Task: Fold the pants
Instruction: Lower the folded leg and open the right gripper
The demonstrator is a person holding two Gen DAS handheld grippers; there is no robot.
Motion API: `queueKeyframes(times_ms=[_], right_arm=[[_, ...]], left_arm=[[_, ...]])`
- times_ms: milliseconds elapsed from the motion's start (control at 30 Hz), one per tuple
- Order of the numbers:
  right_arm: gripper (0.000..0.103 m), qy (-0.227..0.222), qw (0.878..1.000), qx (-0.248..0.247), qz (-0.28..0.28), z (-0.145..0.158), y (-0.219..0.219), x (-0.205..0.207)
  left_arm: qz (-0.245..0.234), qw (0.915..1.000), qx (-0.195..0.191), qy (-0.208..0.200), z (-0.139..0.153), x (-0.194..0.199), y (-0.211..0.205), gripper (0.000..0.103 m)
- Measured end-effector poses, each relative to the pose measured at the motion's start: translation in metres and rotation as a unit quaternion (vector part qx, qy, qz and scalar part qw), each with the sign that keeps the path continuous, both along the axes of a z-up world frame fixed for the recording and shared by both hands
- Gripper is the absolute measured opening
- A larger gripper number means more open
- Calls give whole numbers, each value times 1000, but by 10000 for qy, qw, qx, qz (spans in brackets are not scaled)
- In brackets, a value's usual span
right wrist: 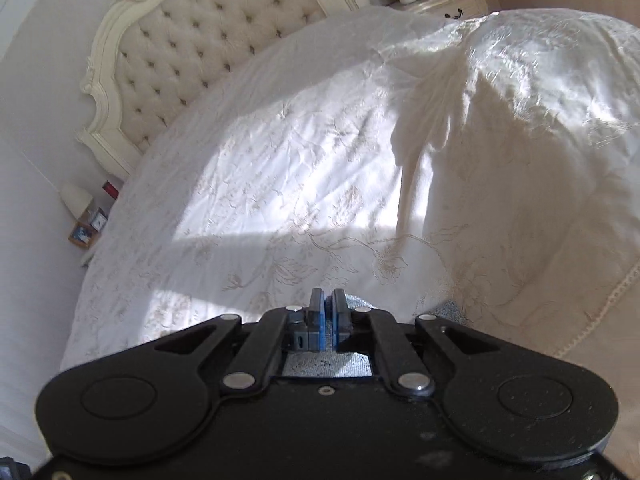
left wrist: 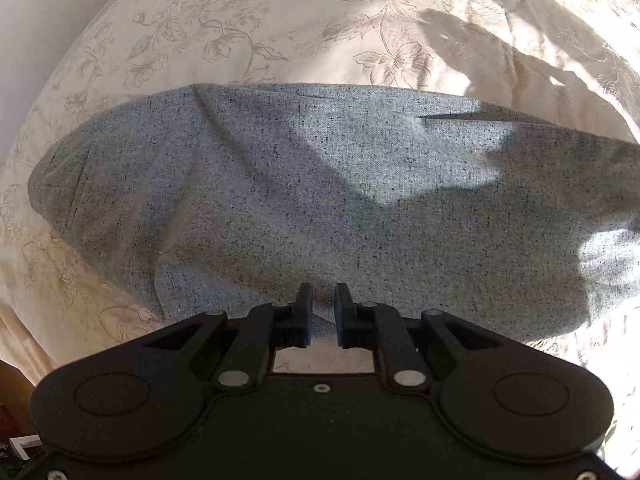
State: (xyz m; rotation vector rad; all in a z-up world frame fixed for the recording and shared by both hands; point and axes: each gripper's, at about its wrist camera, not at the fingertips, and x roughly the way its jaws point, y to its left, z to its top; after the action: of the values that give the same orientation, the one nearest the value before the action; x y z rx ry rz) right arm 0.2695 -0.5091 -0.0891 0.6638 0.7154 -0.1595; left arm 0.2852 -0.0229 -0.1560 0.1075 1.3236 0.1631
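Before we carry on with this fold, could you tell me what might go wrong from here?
1. The left gripper pinches only the near edge of the grey pants between narrowly parted fingers, so the cloth may slip out when lifted.
2. The right gripper looks clamped on a thin bit of the pants; uneven pulls could skew the fold.
3. The embroidered bedspread is rumpled, so creases such as those already in the pants may get folded in.
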Motion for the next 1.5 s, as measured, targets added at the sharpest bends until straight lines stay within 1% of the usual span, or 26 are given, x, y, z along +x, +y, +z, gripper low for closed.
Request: queueKeyframes(times_ms=[33, 67, 133, 233, 267, 300, 333, 367, 433, 500, 600, 667, 767, 833, 900, 1000, 1067, 1133, 1200, 1233, 1300, 1400, 1433, 1500], right_arm=[[2, -54, 9999, 8, -84, 7, 0, -7], [2, -149, 9996, -22, -234, 18, 0, -16], [2, -175, 9987, -112, -464, 24, -7, -20], [3, 157, 9975, -320, -613, 6, -21, -3], [3, 326, 9972, -350, -581, -7, -26, 6], [6, 452, 9967, -413, -532, -15, -28, 14], [11, 582, 9955, -522, -527, -26, -28, 21], [15, 667, 9950, -561, -481, -33, -26, 25], [23, 900, 9937, -553, -368, -45, -21, 30], [28, 1047, 9928, -524, -271, -54, -14, 26], [30, 1191, 9919, -417, -136, -61, -1, 13], [31, 1286, 9906, -473, -1, -65, 9, 5], [33, 1419, 9876, -623, 238, -68, 26, -4], [33, 1438, 9869, -629, 378, -69, 35, -9], [33, 1439, 9872, -546, 412, -71, 41, -14], [34, 1467, 9876, -389, 402, -73, 48, -21], [34, 1541, 9868, -324, 384, -74, 51, -24], [34, 1576, 9867, -214, 335, -76, 53, -28], [34, 1633, 9862, -67, 269, -77, 54, -32], [35, 1665, 9858, -17, 230, -78, 55, -34], [36, 1695, 9853, 39, 192, -77, 58, -38], [36, 1704, 9849, 57, 306, -73, 70, -43], [36, 1714, 9846, 63, 343, -73, 73, -44], [36, 1759, 9835, 123, 408, -73, 83, -45]], left_arm=[[2, 10000, 1, -21, 0, 1, 2, 20], [9, 10000, 5, -41, 1, 2, 4, 20], [36, 10000, 23, -53, 0, 4, 7, 20], [73, 10000, 21, -61, 0, 5, 10, 20], [70, 9999, 26, -69, 0, 5, 11, 20], [55, 9999, 36, -82, 2, 5, 12, 20], [42, 9999, 45, -96, 2, 4, 14, 20], [38, 9999, 53, -99, 3, 4, 15, 20], [36, 9999, 56, -98, 3, 4, 19, 20], [61, 9999, 79, -85, 4, 4, 23, 20], [89, 9999, 102, -87, 5, 3, 33, 20], [169, 9998, 117, -46, 6, 2, 42, 20], [288, 9996, -24, 43, 7, -3, 55, 20], [317, 9993, -154, 87, 6, -10, 60, 20], [262, 9993, -224, 147, 3, -19, 59, 20], [57, 9995, -246, 191, -5, -30, 52, 21], [-28, 9998, -175, 27, -11, -37, 46, 21], [-103, 9999, 40, -130, -19, -41, 40, 21], [-282, 9991, 199, -251, -26, -44, 34, 22], [-418, 9983, 311, -267, -32, -46, 31, 26], [-595, 9969, 474, -223, -41, -48, 28, 26], [-729, 9939, 777, -287, -50, -51, 29, 26], [-740, 9933, 814, -349, -50, -53, 31, 26], [-732, 9937, 687, -491, -49, -56, 38, 26]])
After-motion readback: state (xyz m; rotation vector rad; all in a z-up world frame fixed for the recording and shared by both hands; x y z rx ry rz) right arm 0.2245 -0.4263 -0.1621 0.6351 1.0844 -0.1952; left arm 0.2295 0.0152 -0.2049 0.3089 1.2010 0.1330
